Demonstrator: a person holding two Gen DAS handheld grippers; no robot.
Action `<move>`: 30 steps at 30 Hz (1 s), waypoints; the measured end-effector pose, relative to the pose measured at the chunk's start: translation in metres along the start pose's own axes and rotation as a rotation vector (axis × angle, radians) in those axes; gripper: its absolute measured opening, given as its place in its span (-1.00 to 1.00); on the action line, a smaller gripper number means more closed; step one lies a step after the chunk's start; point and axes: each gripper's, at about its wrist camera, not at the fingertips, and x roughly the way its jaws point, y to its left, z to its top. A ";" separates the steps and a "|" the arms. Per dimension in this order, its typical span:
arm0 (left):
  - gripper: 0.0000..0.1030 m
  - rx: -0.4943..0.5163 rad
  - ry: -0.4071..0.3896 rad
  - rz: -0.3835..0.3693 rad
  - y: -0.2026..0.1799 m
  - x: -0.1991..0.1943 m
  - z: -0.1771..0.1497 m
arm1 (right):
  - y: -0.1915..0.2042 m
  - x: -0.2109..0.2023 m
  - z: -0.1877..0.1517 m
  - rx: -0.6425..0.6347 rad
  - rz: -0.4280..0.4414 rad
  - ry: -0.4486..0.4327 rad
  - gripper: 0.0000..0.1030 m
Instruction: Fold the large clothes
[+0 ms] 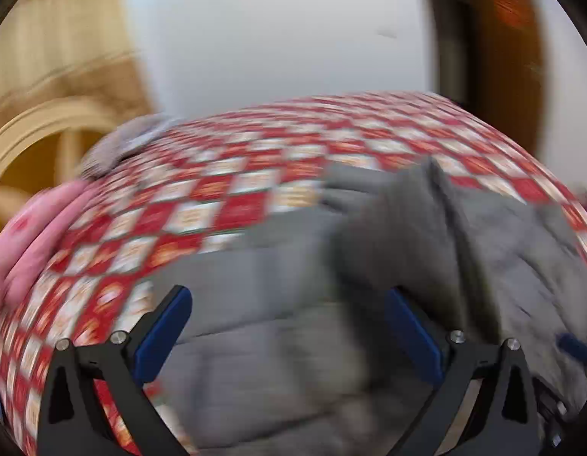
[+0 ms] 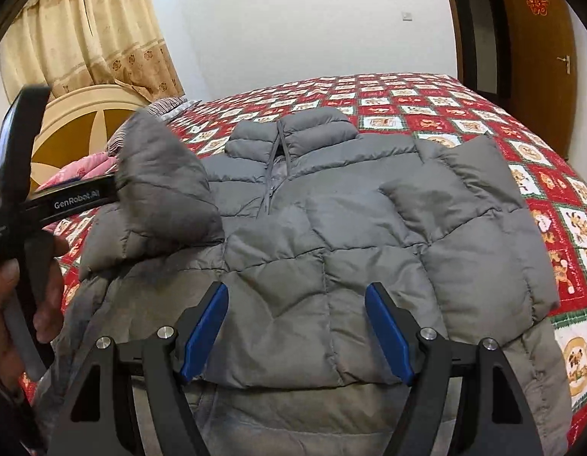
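Matt quilted nylon jacket (image 2: 331, 235), patterned cloth bedspread (image 2: 426, 98)

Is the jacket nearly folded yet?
Not quite. One sleeve already lies folded over the jacket front. The other sleeve is up in the air by the left claw, mid-fold. Left to do: lay it down, then fold the body. The right claw waits open above the hem.

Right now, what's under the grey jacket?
The jacket lies on a red checked quilt, which shows around it on the bed. Whatever lies beneath its middle is covered and cannot be seen.
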 end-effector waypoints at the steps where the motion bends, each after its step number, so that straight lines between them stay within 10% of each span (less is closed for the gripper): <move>1: 1.00 0.053 -0.003 -0.029 -0.014 0.000 -0.002 | -0.004 0.000 0.002 0.004 -0.015 -0.004 0.45; 6: 1.00 0.175 -0.063 0.054 -0.041 -0.011 -0.021 | -0.025 0.001 0.017 0.063 -0.022 -0.010 0.45; 20: 1.00 -0.280 0.056 0.236 0.083 0.004 -0.066 | -0.013 0.095 0.083 0.119 0.138 0.103 0.42; 24: 1.00 -0.365 0.086 0.243 0.101 0.011 -0.078 | -0.003 0.103 0.085 0.064 0.166 0.143 -0.68; 30: 1.00 -0.382 0.111 0.239 0.104 0.019 -0.084 | 0.001 0.057 0.078 0.041 0.171 0.046 -0.89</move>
